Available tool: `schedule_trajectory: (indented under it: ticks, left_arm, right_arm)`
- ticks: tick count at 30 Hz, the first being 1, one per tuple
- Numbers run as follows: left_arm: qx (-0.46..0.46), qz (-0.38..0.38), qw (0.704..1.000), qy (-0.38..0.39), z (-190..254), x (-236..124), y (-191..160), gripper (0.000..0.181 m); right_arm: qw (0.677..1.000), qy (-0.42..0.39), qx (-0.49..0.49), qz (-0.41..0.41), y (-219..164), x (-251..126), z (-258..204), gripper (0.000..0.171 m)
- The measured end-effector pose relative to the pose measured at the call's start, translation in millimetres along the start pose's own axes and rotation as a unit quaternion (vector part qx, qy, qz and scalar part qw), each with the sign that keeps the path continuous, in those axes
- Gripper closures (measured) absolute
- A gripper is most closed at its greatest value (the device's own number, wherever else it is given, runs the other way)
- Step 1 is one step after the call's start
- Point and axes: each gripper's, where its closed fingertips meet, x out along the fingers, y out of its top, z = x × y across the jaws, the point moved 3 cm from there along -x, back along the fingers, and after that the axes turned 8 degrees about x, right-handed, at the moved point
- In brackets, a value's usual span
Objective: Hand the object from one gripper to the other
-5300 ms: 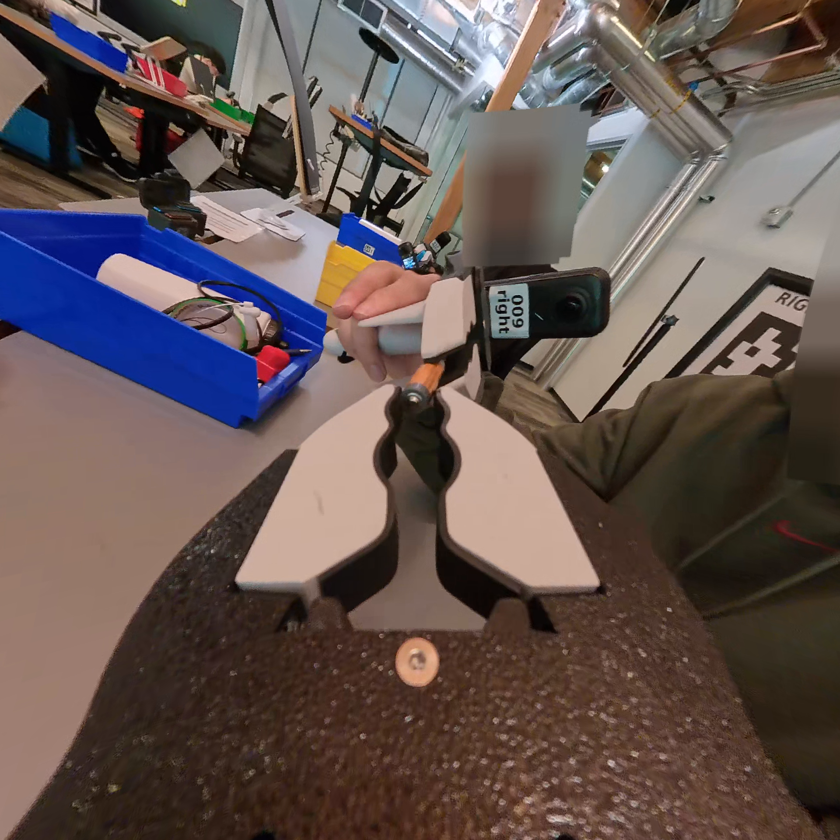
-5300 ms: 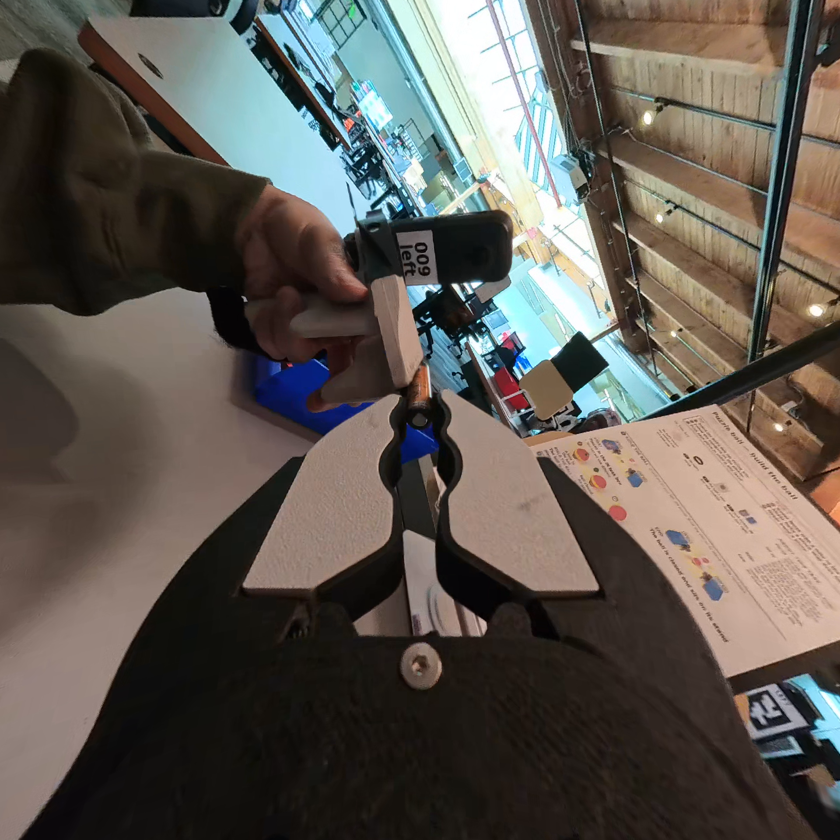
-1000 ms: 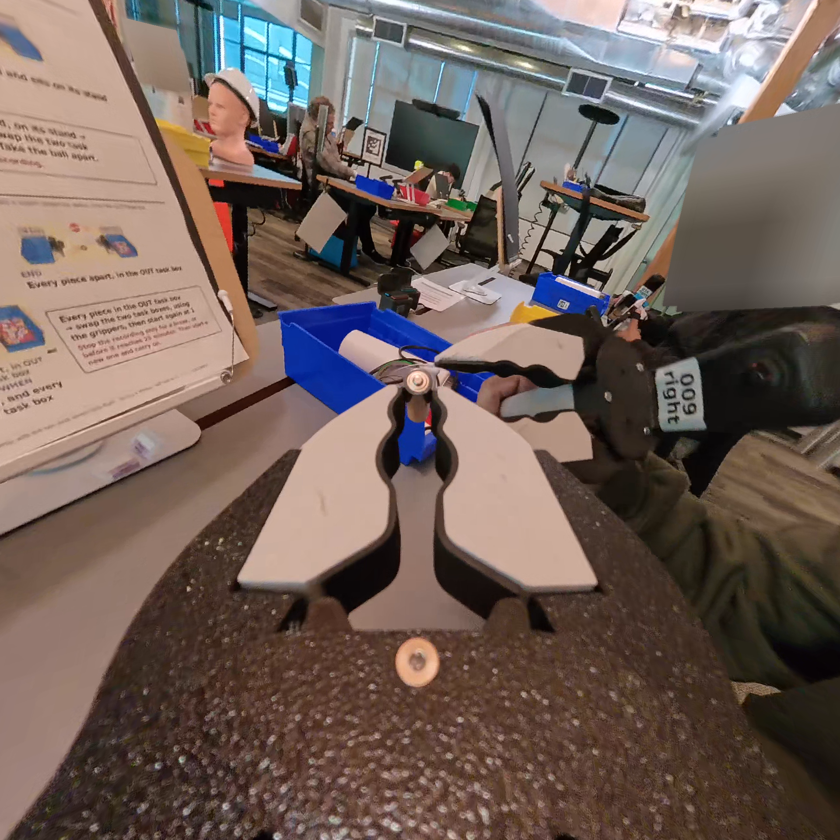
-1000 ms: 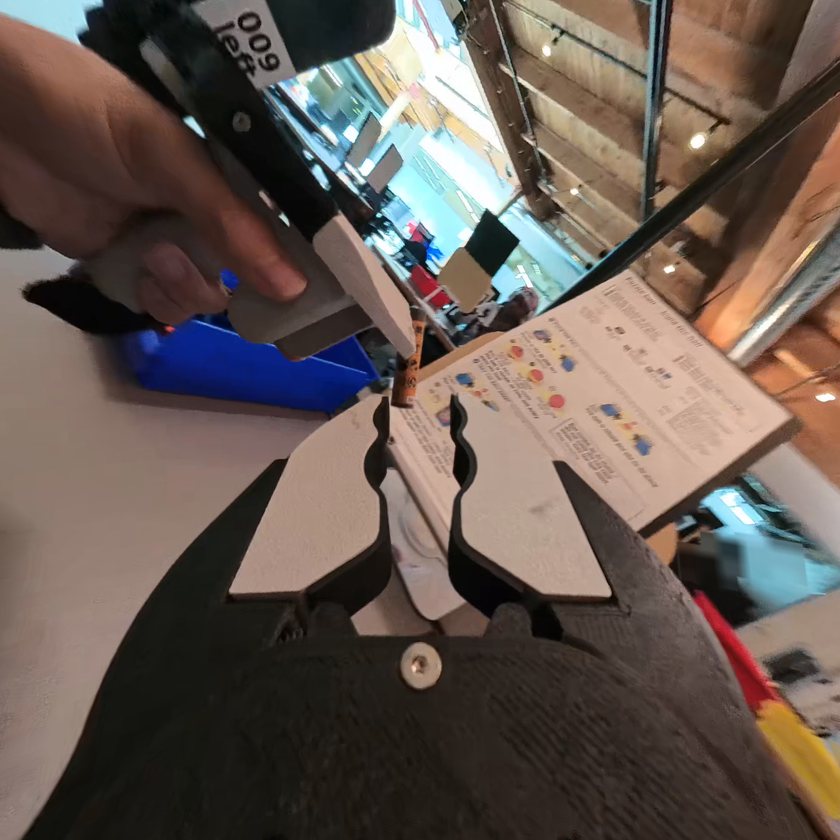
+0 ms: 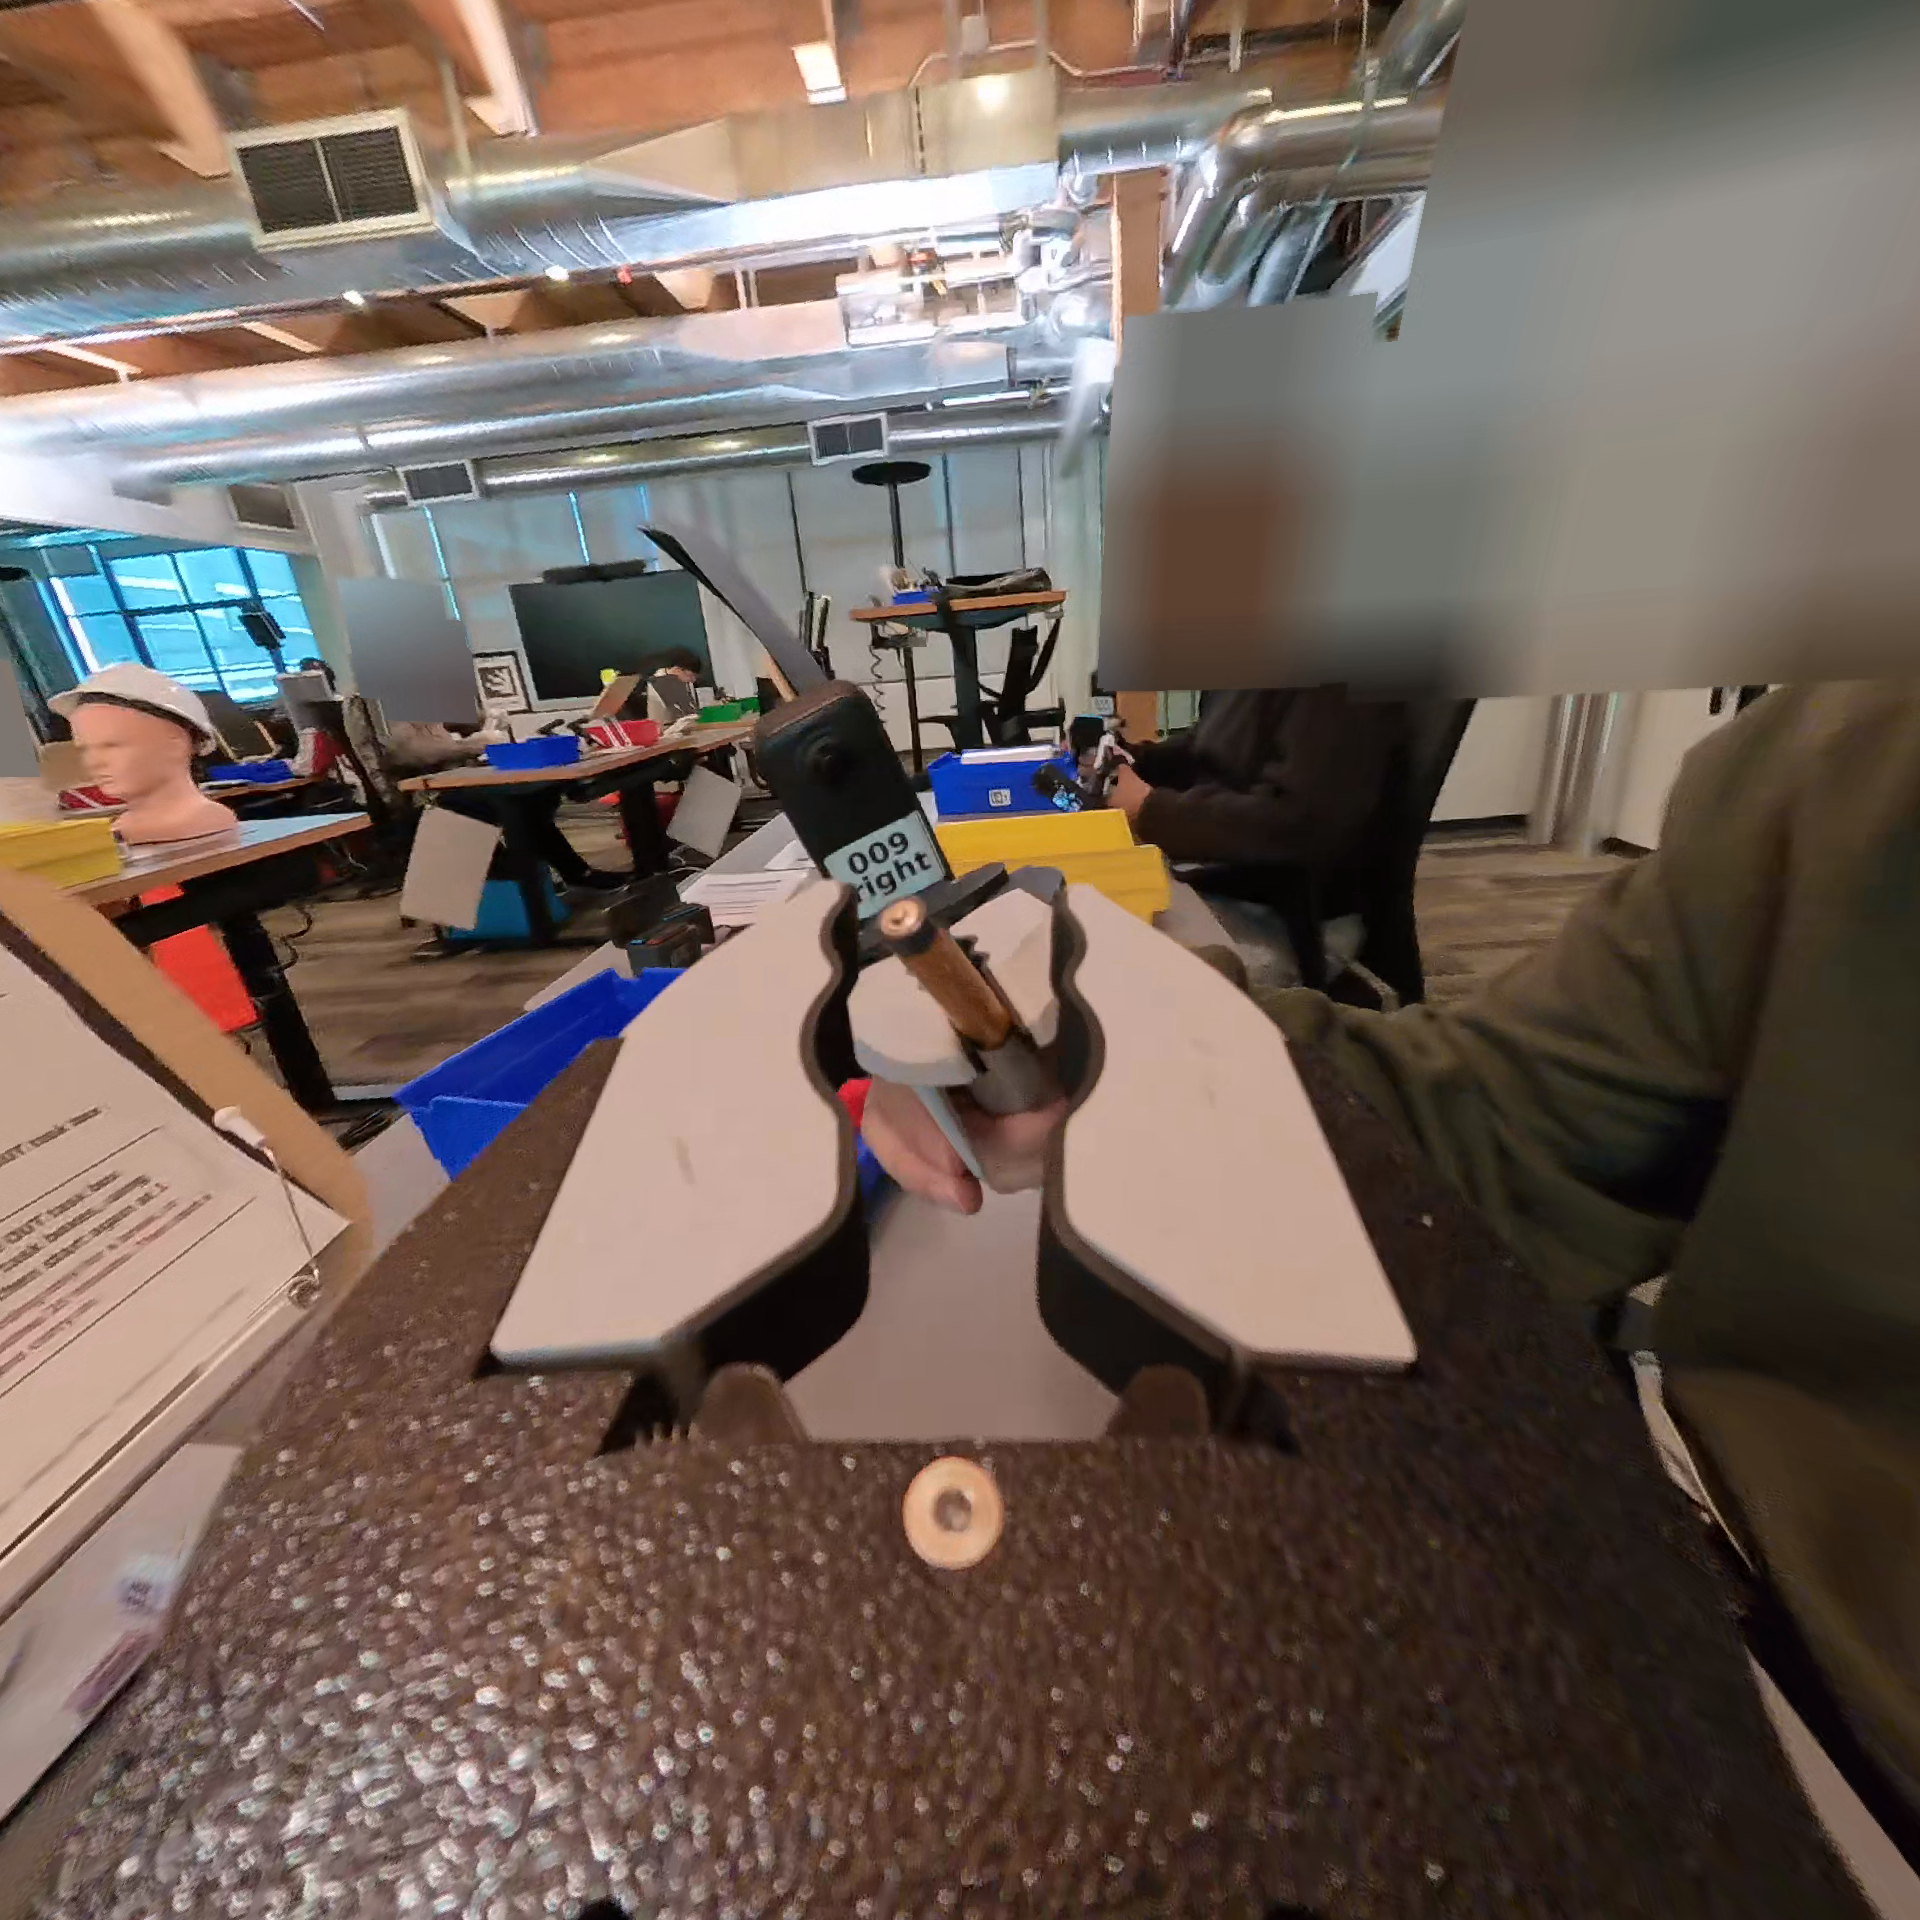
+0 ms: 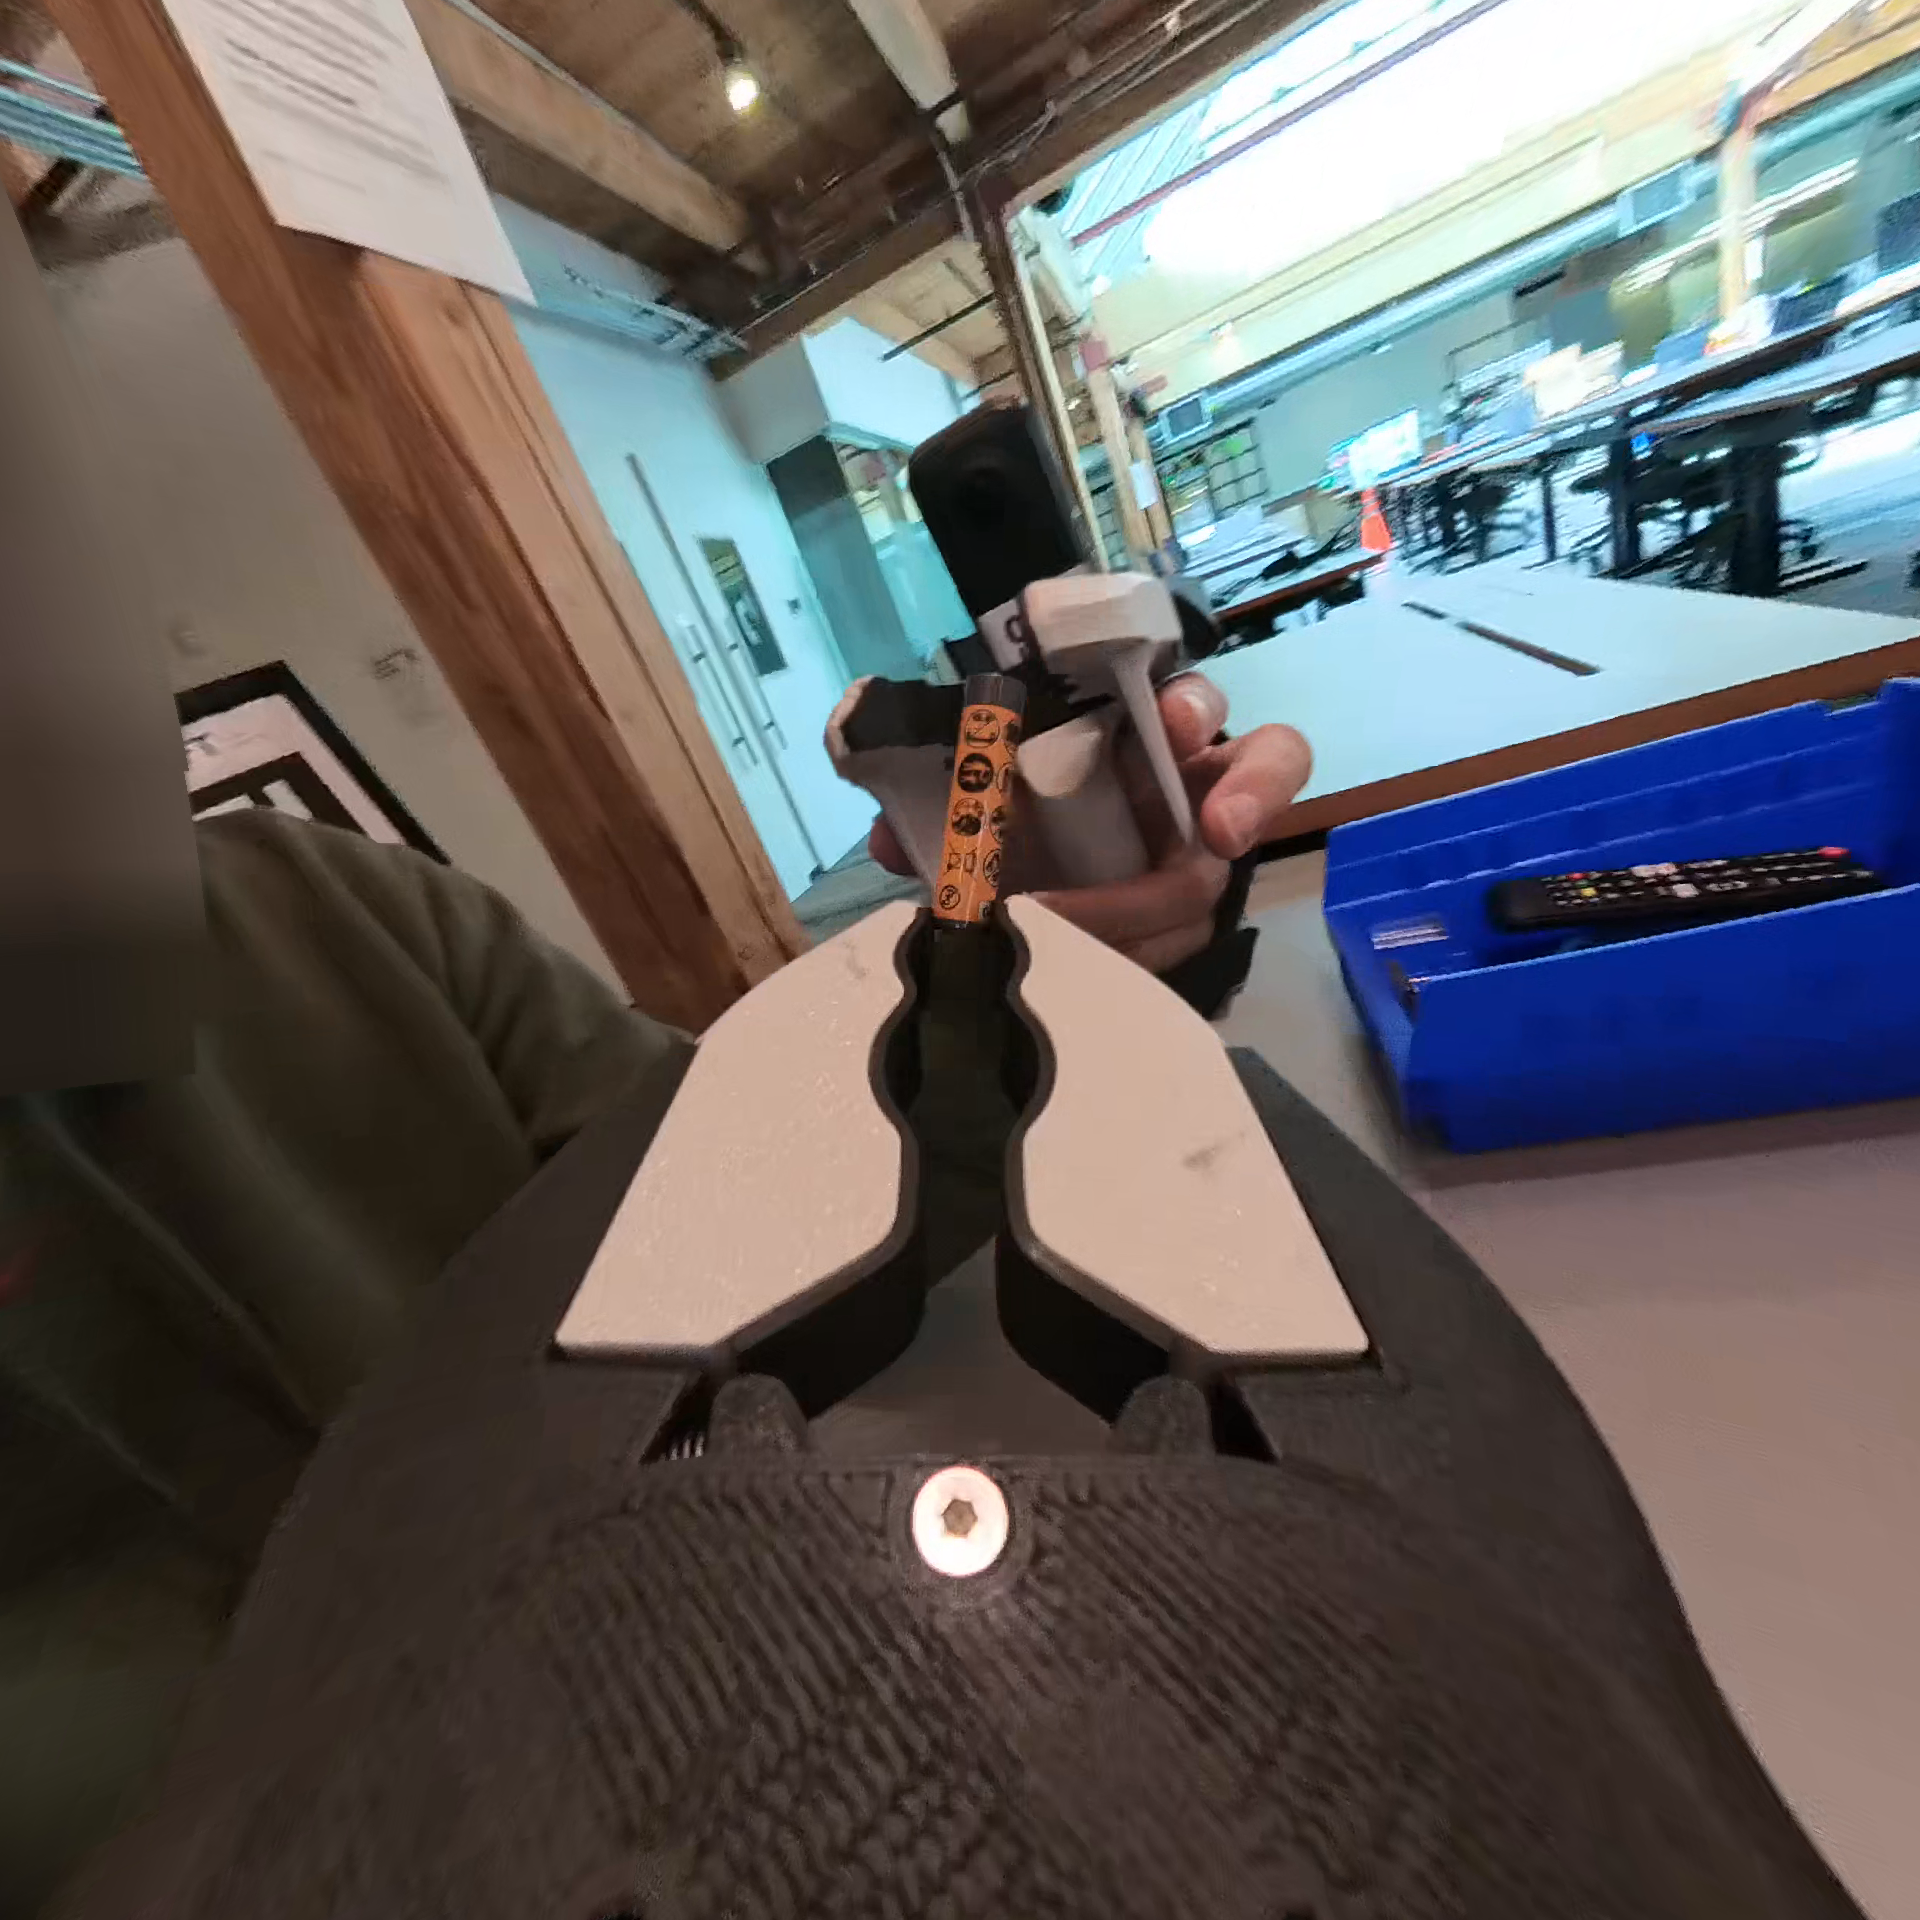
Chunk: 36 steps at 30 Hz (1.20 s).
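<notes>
Gripping an orange battery [image 6: 975, 812] at the tips of the right gripper [image 6: 961, 914] — fingers clamped on its lower end, body sticking up past them twd upper centre of frame, slightly tilted. In right wrist view, standing just in front of the left gripper [image 6: 1013, 774], whose pale fingers [image 6: 1070, 790] are flanking it w/o clearly touching; can't tell contact there.

In left wrist view, showing the battery [image 5: 943, 977] at frame centre, metal end pointing twd the camera, lying betw the left gripper [image 5: 948, 935] tips — fingers [image 5: 717, 1122] spread wide apart, gap on both sides of the battery, nothing pinched. Sitting behind it: the right gripper [image 5: 971, 1044], pinching the far end.

Resting at right edge of right wrist view — a blue bin [image 6: 1621, 1029] w/ a black remote [image 6: 1673, 888] inside, on a grey table [image 6: 1662, 1351].
</notes>
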Motion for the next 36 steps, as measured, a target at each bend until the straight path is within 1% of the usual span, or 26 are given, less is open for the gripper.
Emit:
schedule_trajectory:
  ticks: [1,3,4,5,7,8,9,11,13,14,15,17,19,20,21,23,26,27,28,33,34,35,36]
  left_arm:
    - [0.002,-0.01,1.0,-0.002,0.5,0.9,-2.7,0.148]
    - [0.01,-0.032,0.999,-0.008,2.2,2.7,-8.6,0.151]
    - [0.012,-0.04,0.999,-0.016,3.9,3.2,-10.6,0.162]
    - [0.014,-0.04,0.999,-0.02,4.7,3.6,-10.1,0.165]
    - [0.014,-0.035,0.999,-0.028,5.7,3.9,-8.2,0.167]
    - [0.004,-0.041,0.999,-0.016,2.4,4.1,-8.3,0.168]
    - [-0.01,-0.052,0.999,0.002,-2.6,4.0,-9.4,0.17]
    - [-0.028,-0.085,0.994,0.06,-16.7,2.4,-15.6,0.171]
    - [-0.062,-0.122,0.982,0.129,-32.9,-2.0,-24.0,0.171]
    - [-0.078,-0.136,0.976,0.153,-38.1,-4.3,-27.7,0.171]
    - [-0.089,-0.145,0.972,0.165,-40.8,-5.6,-30.7,0.171]
    - [-0.104,-0.159,0.965,0.178,-43.1,-6.5,-35.3,0.171]
    - [-0.113,-0.165,0.962,0.185,-43.8,-6.2,-37.1,0.171]
    - [-0.116,-0.167,0.96,0.19,-44.4,-6.0,-37.7,0.171]
    - [-0.118,-0.168,0.959,0.194,-45.1,-5.7,-37.9,0.171]
    - [-0.123,-0.162,0.96,0.194,-44.5,-3.4,-37.2,0.171]
    - [-0.131,-0.16,0.96,0.189,-43.2,0.6,-38.1,0.171]
    - [-0.132,-0.16,0.96,0.189,-43.1,1.5,-38.7,0.171]
    - [-0.133,-0.159,0.959,0.191,-43.7,1.9,-38.9,0.171]
    - [-0.13,-0.164,0.958,0.194,-44.3,1.3,-40.5,0.171]
    - [-0.126,-0.169,0.959,0.19,-43.6,1.1,-41.5,0.171]
    - [-0.118,-0.172,0.961,0.184,-42.5,1.3,-42.1,0.171]
    - [-0.107,-0.169,0.963,0.179,-41.4,2.1,-40.8,0.171]
  right_arm:
    - [1.0,0.001,-0.004,-0.005,-1.8,2.2,-0.6,0.161]
    - [1.0,0.003,-0.008,-0.017,-4.8,5.8,-2.4,0.161]
    - [1.0,0.005,-0.01,-0.018,-5.3,6.9,-3.5,0.161]
    - [1.0,0.004,-0.012,-0.019,-5.5,7.4,-3.9,0.161]
    - [1.0,0.005,-0.017,-0.018,-4.9,7.4,-5.2,0.161]
    - [1.0,-0.006,-0.023,-0.012,-3.2,6.9,-3.3,0.161]
    - [0.999,-0.036,-0.037,-0.003,-0.4,5.2,2.4,0.161]
    - [0.987,-0.126,-0.098,0.006,4.7,-1.0,18.2,0.16]
    - [0.959,-0.206,-0.193,-0.008,6.5,-5.6,28.6,0.152]
    - [0.941,-0.238,-0.24,-0.017,6.8,-6.3,30.9,0.152]
    - [0.922,-0.264,-0.283,-0.031,6.8,-5.8,32.4,0.155]
    - [0.877,-0.315,-0.361,-0.045,9.0,-4.1,35.0,0.153]
    - [0.83,-0.367,-0.415,-0.058,11.7,-4.1,39.7,0.148]
    - [0.812,-0.382,-0.436,-0.068,11.3,-3.4,41.5,0.146]
    - [0.798,-0.391,-0.453,-0.079,10.0,-2.4,43.1,0.146]
    - [0.778,-0.405,-0.471,-0.09,8.6,-0.5,46.0,0.146]
    - [0.77,-0.42,-0.475,-0.076,10.6,1.4,46.6,0.147]
    - [0.771,-0.421,-0.472,-0.072,10.8,1.7,46.6,0.154]
    - [0.773,-0.424,-0.468,-0.067,11.4,1.6,46.8,0.158]
    - [0.77,-0.438,-0.458,-0.069,13.0,-0.1,49.2,0.16]
    - [0.777,-0.435,-0.449,-0.072,12.5,-0.8,49.6,0.16]
    - [0.794,-0.424,-0.43,-0.071,11.8,-1.4,49.6,0.161]
    - [0.817,-0.407,-0.403,-0.061,11.9,-2.2,48.8,0.161]
